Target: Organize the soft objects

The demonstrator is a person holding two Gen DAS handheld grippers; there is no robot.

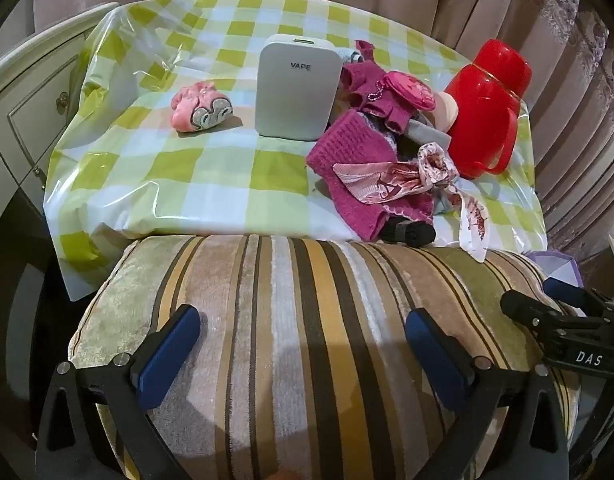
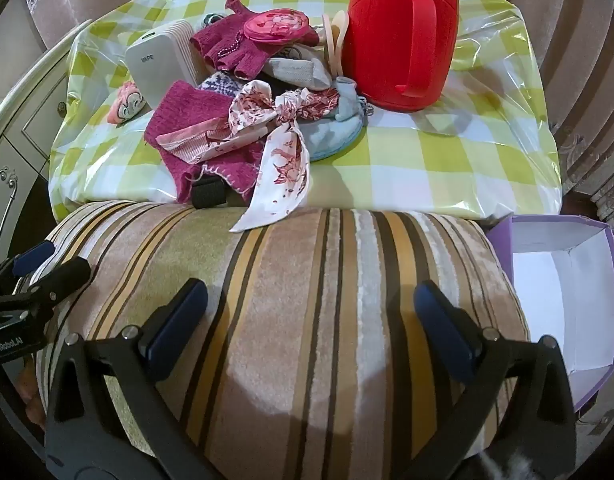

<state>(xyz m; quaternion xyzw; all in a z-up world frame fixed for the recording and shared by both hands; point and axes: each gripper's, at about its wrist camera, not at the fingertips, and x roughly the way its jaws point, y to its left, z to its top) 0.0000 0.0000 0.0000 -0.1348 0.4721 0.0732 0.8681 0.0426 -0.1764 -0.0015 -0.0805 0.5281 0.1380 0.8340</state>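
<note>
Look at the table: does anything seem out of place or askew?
Yes. The printed scarf trails off the table edge onto the striped cushion, and the soft things are heaped untidily between the white device and the red flask.

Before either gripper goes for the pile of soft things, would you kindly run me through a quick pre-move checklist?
1. Left gripper open and empty: ok.
2. Right gripper open and empty: ok.
3. Purple box open, nothing visible inside: ok.
4. Floral scarf free to lift: not ok, it drapes over the magenta knit and the striped cushion.
5. Red thermos upright: ok.
6. What lies under the pile: cannot tell.
</note>
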